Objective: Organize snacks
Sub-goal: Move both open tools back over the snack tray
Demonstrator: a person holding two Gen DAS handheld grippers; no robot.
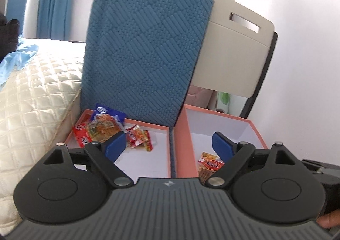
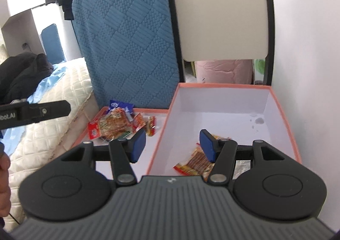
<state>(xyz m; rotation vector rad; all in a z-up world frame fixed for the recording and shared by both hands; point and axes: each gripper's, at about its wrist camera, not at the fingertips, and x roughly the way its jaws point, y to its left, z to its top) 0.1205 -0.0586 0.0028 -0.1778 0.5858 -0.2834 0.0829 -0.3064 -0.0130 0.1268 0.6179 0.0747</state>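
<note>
I take the deep pink-walled box (image 2: 276,99) as my landmark: it sits in front of the cream chair back (image 2: 218,23), and a lone red-and-orange snack packet (image 2: 195,161) lies on its white floor near the front. Just left of that box, touching its wall, is the shallow pink tray (image 1: 148,125), in front of the blue quilted chair back (image 1: 144,44); a heap of snack packets (image 1: 99,129) fills its far left corner, a blue wrapper (image 1: 110,112) at the back. My left gripper (image 1: 170,148) hangs released and empty, straddling the wall between tray and box. My right gripper (image 2: 172,146) is likewise spread wide, holding nothing, its right finger (image 2: 207,144) over the lone packet.
</note>
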